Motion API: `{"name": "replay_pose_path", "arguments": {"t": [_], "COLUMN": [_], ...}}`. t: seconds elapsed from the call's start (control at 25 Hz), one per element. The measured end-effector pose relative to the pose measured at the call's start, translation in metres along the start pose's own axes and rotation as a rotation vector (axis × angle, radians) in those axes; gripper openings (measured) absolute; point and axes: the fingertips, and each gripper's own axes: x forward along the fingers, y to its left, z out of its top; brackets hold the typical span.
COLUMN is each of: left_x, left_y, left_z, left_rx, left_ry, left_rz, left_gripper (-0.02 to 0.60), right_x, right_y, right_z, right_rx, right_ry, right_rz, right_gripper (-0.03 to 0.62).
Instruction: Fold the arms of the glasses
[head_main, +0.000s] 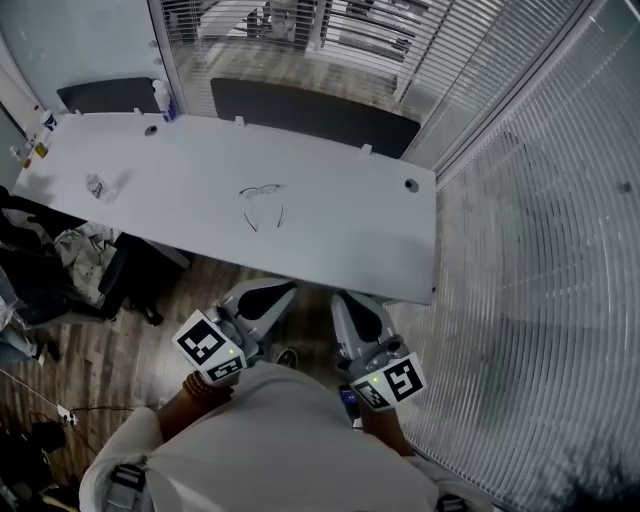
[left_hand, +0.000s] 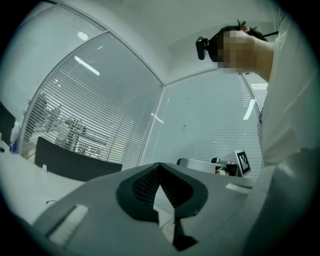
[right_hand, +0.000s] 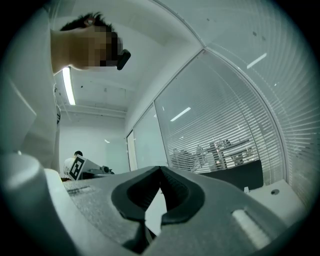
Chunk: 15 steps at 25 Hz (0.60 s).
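Note:
A pair of thin-framed glasses lies on the white table with both arms unfolded, pointing toward me. My left gripper and right gripper hang side by side below the table's near edge, well short of the glasses. In the left gripper view the left gripper has its jaws shut with nothing between them. In the right gripper view the right gripper is likewise shut and empty. Neither gripper view shows the glasses.
A small clear bottle lies on the table's left part. A white bottle stands at the far edge. Dark screens line the table's far side. Glass walls with blinds run along the right. An office chair stands at the left.

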Motion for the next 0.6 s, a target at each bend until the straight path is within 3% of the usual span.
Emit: {"name": "replay_pose_path", "arguments": {"t": [0.6], "left_x": [0.02], "left_y": [0.171], "left_z": [0.046], "left_rx": [0.03], "left_ry": [-0.032], "left_rz": [-0.021], "left_gripper": [0.0], "right_x": [0.174], "right_y": [-0.042], "right_z": [-0.004], "right_rx": [-0.081], "right_ry": [0.0], "right_rz": [-0.01], "right_gripper": [0.0]}}
